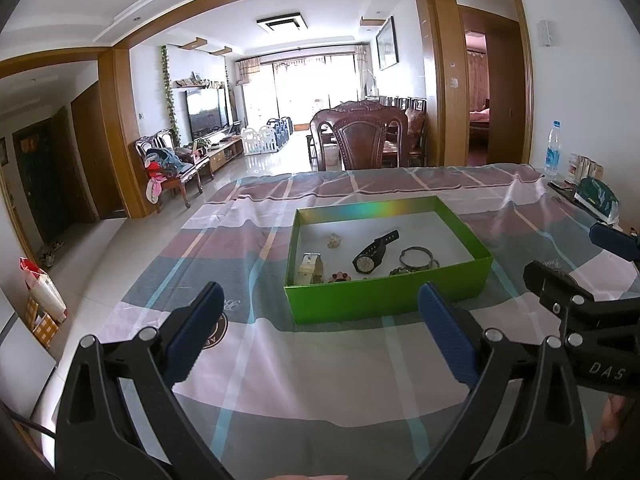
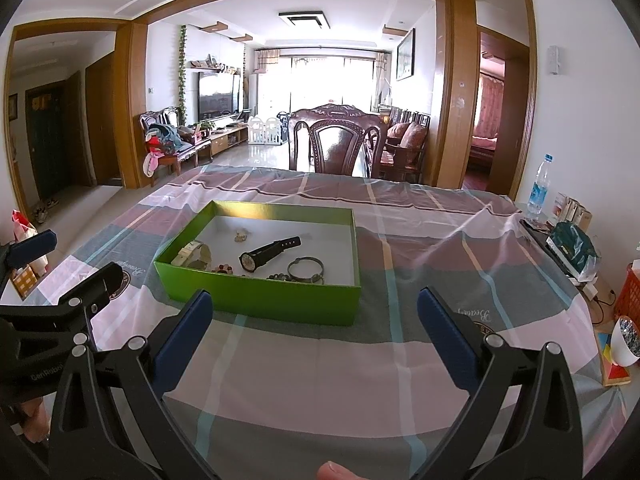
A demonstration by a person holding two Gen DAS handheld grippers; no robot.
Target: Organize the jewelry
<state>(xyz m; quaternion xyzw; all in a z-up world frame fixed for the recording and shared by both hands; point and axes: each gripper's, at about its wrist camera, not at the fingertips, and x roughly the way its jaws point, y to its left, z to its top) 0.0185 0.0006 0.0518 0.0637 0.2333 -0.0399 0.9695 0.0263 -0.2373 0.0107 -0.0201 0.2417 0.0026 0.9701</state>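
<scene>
Both tongs raised above the table, nothing held. Left gripper (image 1: 318,316): blue-padded fingers (image 1: 192,332) spread wide apart, hanging over the plaid tablecloth (image 1: 280,368) just short of the green box (image 1: 384,300). The box sits open on the cloth, between the two tools and a little beyond them. Contents on its white floor, left to right: cream-strapped watch (image 1: 309,268) against the left wall; small reddish beaded piece (image 1: 340,277) by the near wall; pale small ornament (image 1: 333,241) further back; black watch (image 1: 370,254) lying diagonally near the middle; metal bangle (image 1: 416,258) to its right, with a dark bead string (image 2: 280,277) just beside it. The pieces lie loose, mostly apart from one another. Right gripper (image 2: 316,316): fingers likewise wide apart, empty, hovering over the cloth to the right of the box. Wooden chair (image 2: 340,148) stands at the table's far edge. At the far right, a water bottle (image 2: 538,188).
</scene>
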